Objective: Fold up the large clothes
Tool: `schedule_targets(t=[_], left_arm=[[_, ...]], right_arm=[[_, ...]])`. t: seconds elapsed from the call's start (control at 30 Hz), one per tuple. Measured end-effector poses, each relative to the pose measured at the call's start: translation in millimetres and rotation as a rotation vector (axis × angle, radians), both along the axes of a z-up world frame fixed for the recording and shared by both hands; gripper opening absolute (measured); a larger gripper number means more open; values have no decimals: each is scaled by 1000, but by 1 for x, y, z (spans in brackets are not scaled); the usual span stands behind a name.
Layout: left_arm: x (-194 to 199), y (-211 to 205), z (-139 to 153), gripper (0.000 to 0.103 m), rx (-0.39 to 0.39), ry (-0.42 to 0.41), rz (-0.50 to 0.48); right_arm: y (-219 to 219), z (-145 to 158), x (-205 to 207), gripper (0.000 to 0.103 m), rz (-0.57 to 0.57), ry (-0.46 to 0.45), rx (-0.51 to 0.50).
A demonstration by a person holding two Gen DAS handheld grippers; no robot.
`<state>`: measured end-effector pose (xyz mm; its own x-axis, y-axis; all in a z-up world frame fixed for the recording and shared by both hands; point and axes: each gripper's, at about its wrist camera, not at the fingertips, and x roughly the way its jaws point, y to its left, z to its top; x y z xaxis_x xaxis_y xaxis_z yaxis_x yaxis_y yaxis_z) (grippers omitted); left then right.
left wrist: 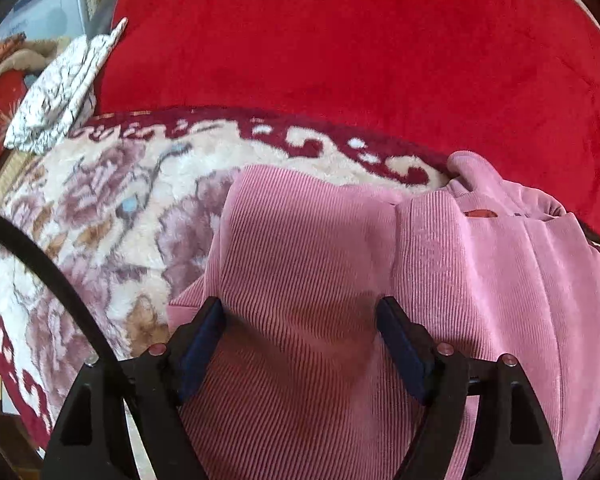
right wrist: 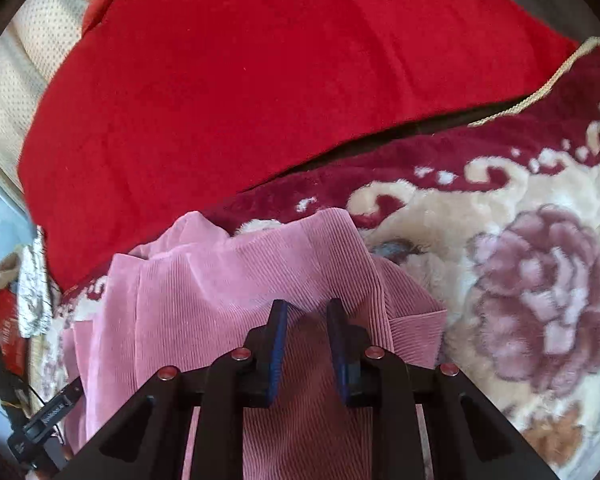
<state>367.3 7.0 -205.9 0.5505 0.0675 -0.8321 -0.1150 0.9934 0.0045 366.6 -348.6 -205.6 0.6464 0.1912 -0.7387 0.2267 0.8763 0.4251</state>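
Pink ribbed clothing [left wrist: 300,248] lies bunched on a flowery blanket [left wrist: 112,208], near a big red cushion [left wrist: 340,52]. The left gripper [left wrist: 300,308] is spread wide above the cloth — nothing pinched. The right gripper [right wrist: 306,308] is nearly closed — cloth sits between its fingers, but I cannot tell if it grips.

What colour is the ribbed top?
The ribbed top is dusty pink, clearest in the left wrist view.
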Motion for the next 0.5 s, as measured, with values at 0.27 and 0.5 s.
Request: schedule_targets(t=[0.27, 0.5], left_arm=[[-40, 4, 29, 79, -60, -127, -51], [-70, 5, 24, 79, 13, -117, -50]], right_arm=[[13, 28, -37, 37, 80, -78, 30], [60, 50, -90, 62, 184, -181, 15]])
